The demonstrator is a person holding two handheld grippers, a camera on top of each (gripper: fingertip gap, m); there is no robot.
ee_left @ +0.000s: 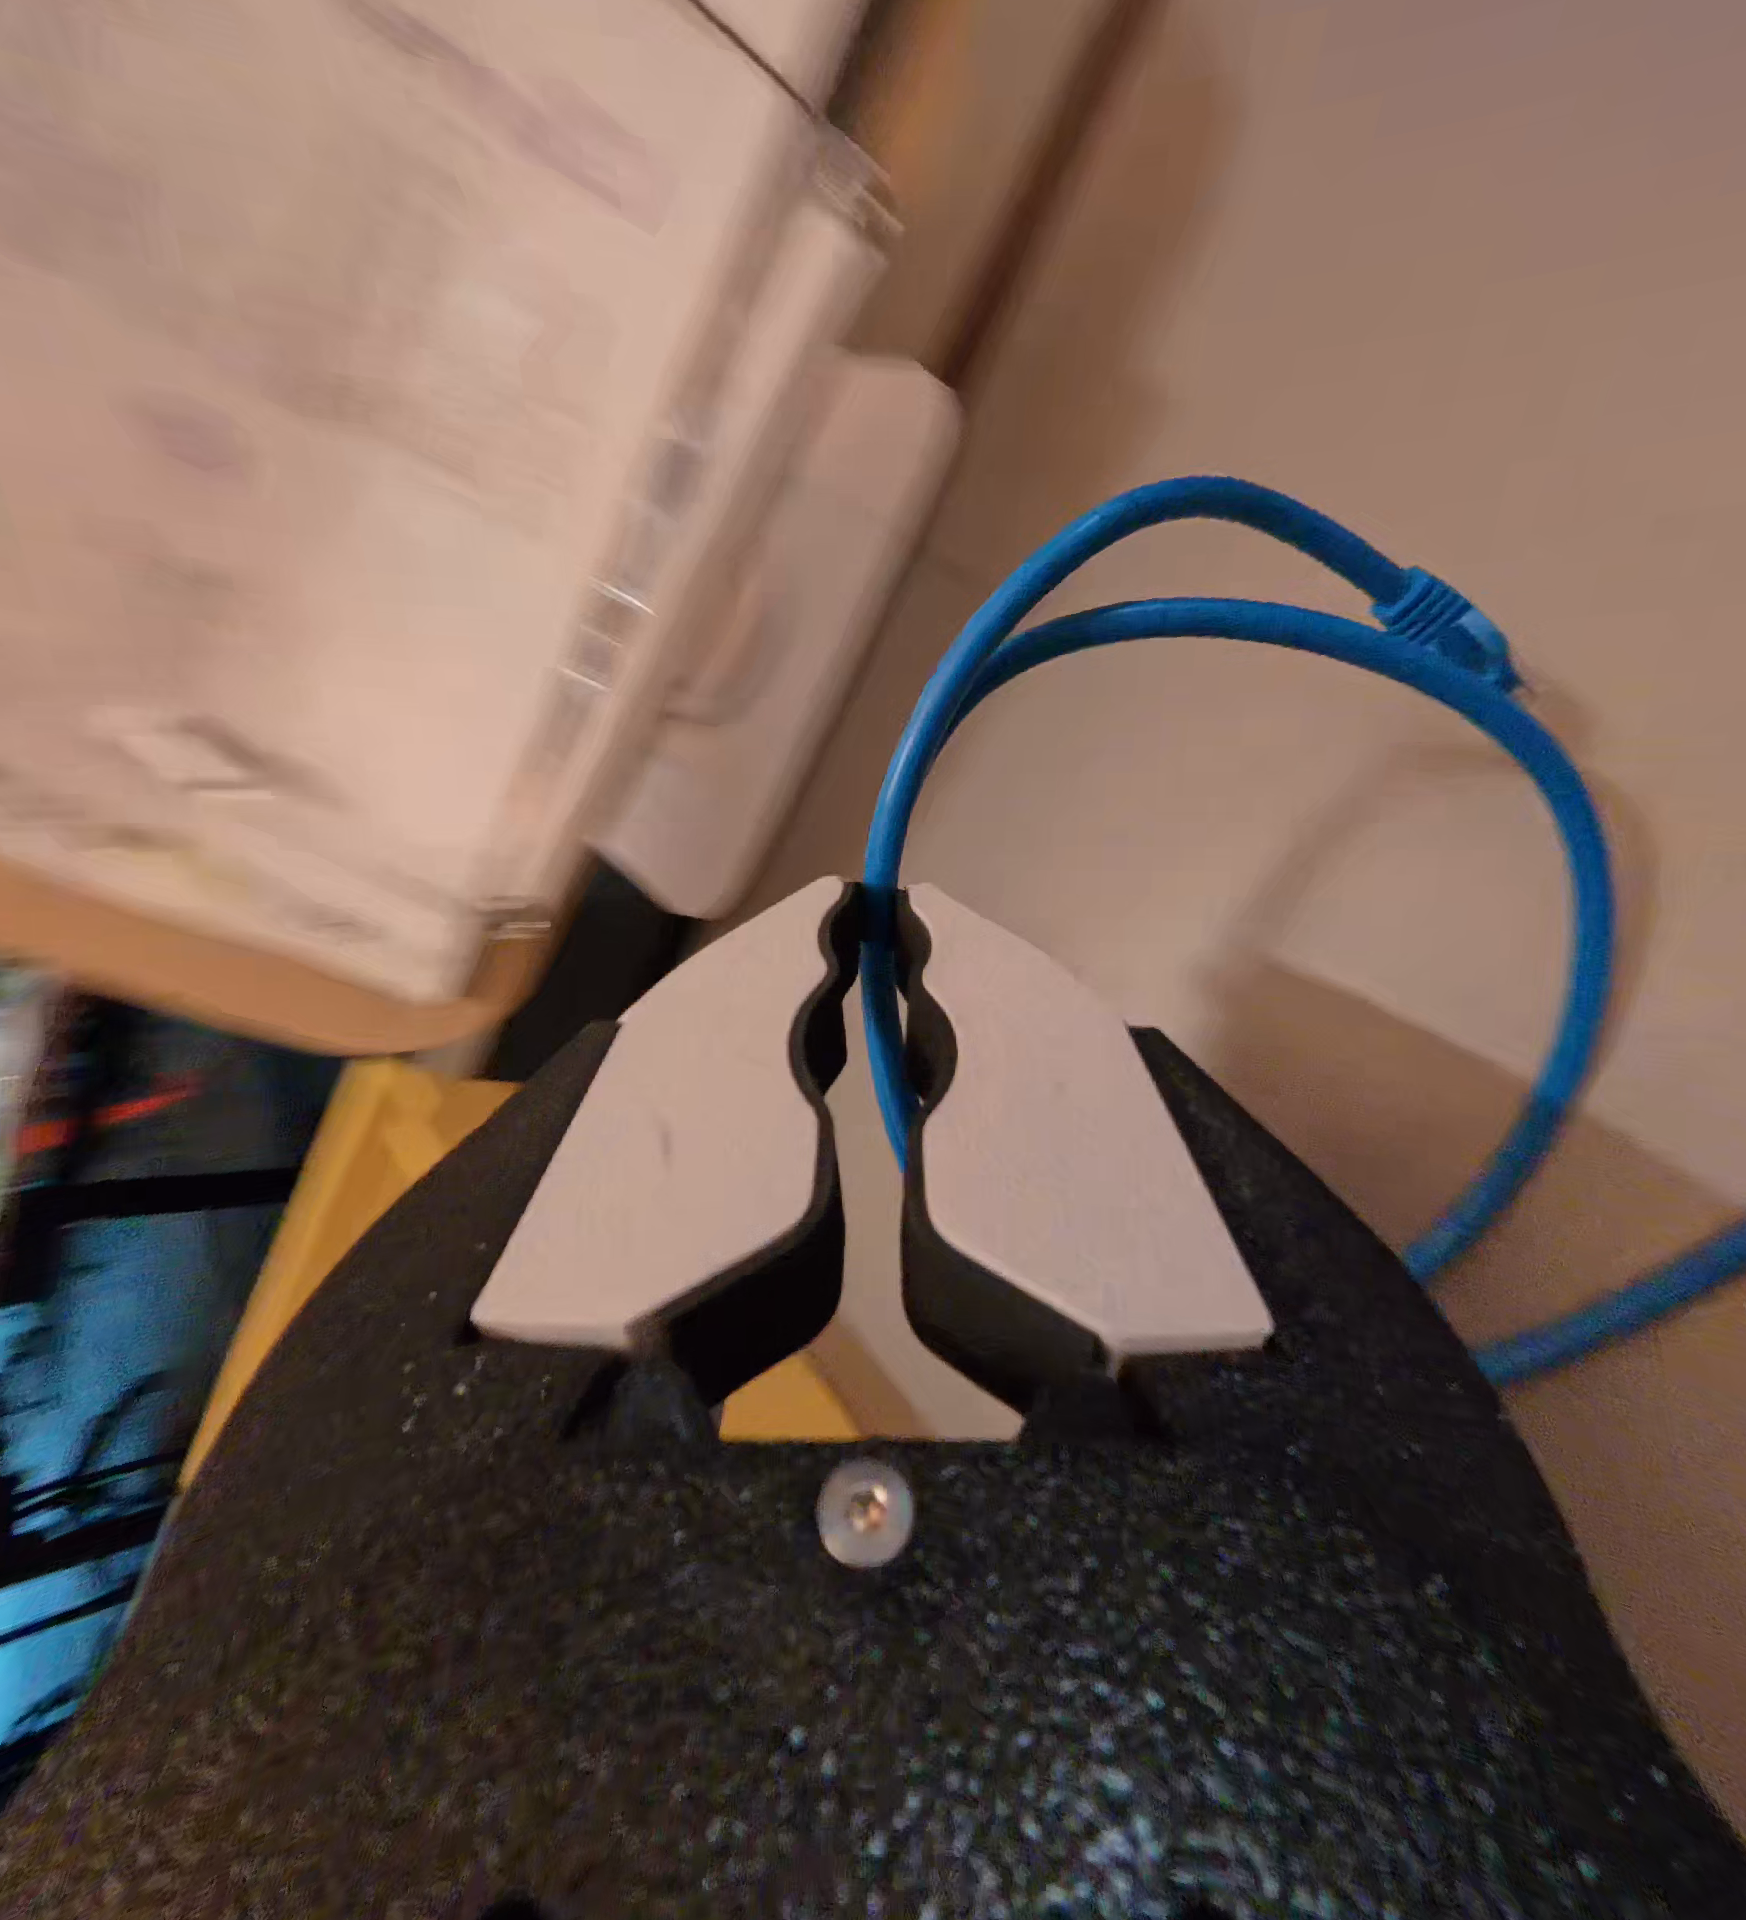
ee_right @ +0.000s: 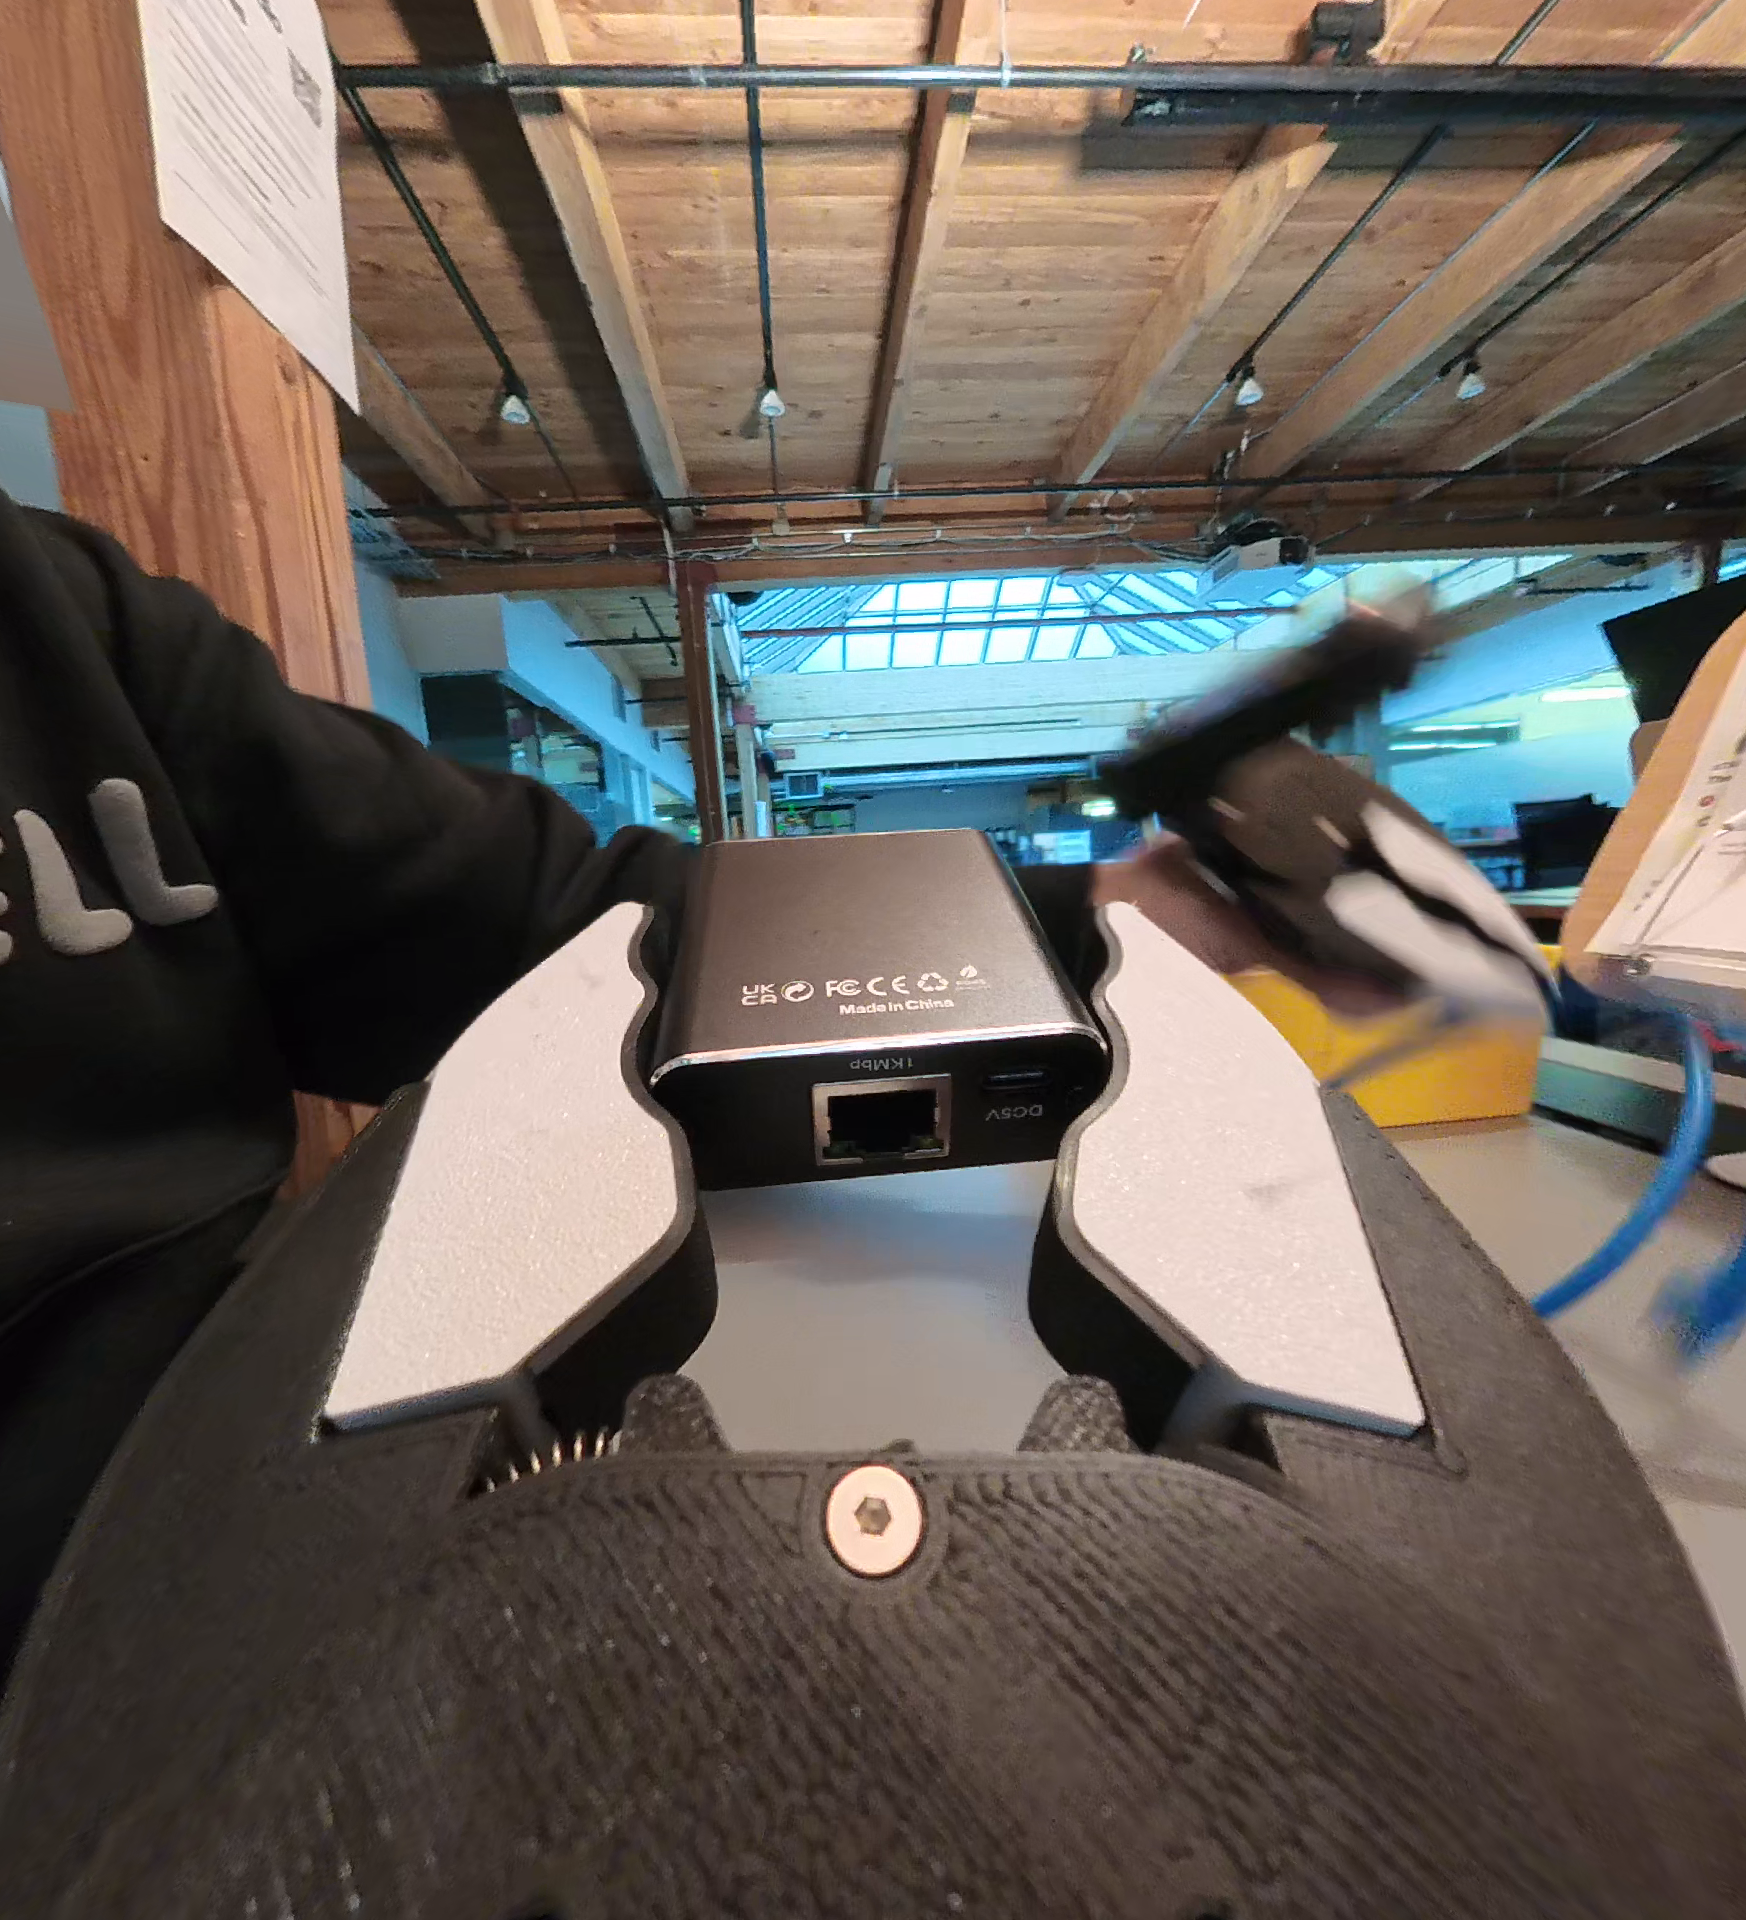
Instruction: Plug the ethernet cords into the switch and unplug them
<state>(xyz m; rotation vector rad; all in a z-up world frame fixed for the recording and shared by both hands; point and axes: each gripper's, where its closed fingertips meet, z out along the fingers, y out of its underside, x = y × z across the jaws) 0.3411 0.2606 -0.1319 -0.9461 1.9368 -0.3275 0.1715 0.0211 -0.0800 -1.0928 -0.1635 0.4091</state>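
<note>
My right gripper [ee_right: 874, 925] is shut on the black switch [ee_right: 874, 977] and holds it level above the grey table [ee_right: 848, 1278]. An empty port [ee_right: 881, 1120] on the switch faces the camera. My left gripper [ee_left: 877, 896] is shut on a blue ethernet cord [ee_left: 1264, 613]. The cord loops up and over to the right, and its plug [ee_left: 1440, 613] hangs free in the air. In the right wrist view the left gripper [ee_right: 1534, 997] shows blurred at the right, with the blue cord [ee_right: 1679, 1174] dangling below it.
A white box [ee_left: 329, 416] on a wooden board stands close at the left in the left wrist view. A yellow bin [ee_right: 1409, 1060] and a propped sheet holder [ee_right: 1742, 810] stand at the right of the table. A person in a black top [ee_right: 173, 831] is at the left.
</note>
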